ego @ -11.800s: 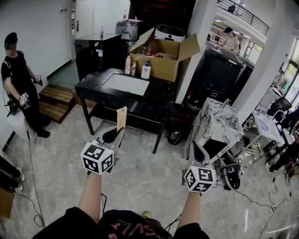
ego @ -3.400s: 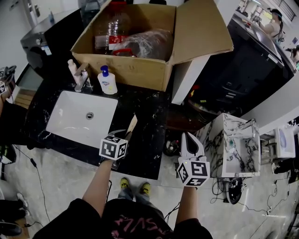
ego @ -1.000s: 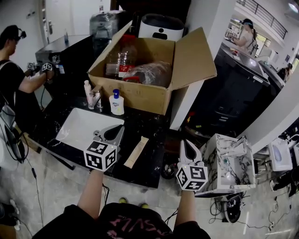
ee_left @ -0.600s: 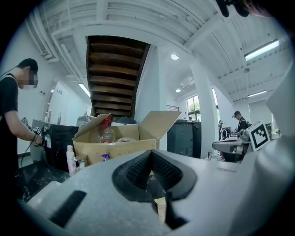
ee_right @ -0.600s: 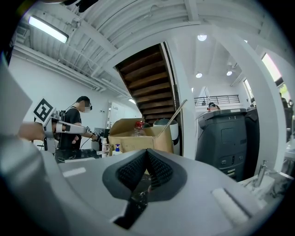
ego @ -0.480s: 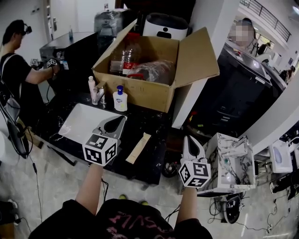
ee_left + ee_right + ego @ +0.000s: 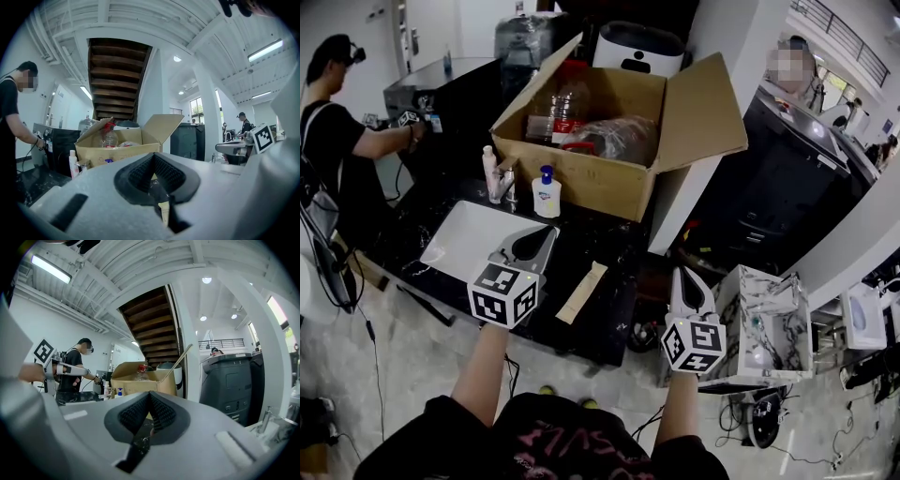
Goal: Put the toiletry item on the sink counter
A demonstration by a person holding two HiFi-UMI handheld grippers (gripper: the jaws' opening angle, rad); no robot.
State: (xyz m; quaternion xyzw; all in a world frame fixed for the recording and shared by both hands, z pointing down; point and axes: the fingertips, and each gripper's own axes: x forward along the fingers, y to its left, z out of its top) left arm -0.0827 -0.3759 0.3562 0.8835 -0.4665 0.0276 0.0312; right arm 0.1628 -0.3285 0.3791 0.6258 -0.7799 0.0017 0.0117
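Toiletry item [image 7: 582,292], a flat tan tube, lies on the black sink counter [image 7: 623,246] to the right of the white basin [image 7: 467,246] and near the counter's front edge. Nothing grips it.

The left gripper [image 7: 548,232] hangs just left of the tube, between it and the basin. Its jaws are pressed together at the tips with nothing between them, as the left gripper view [image 7: 153,155] confirms. Whether it touches the counter cannot be told. The right gripper [image 7: 682,273] is off the counter's right end, above the floor and well apart from the tube. Its jaws are likewise closed on nothing [image 7: 149,393].

The tube's long axis runs diagonally in the head view. Its near end points toward the person's left and the counter's front edge. Its far end points to the right, toward the open cardboard box [image 7: 623,183] at the back of the counter.

Behind the basin stand a faucet [image 7: 507,183], a slim pale bottle [image 7: 490,169] and a white pump bottle [image 7: 547,193] with a blue top. Another person [image 7: 336,141] in black stands at the far left. A marble-patterned stand [image 7: 761,305] sits on the grey tiled floor to the right.
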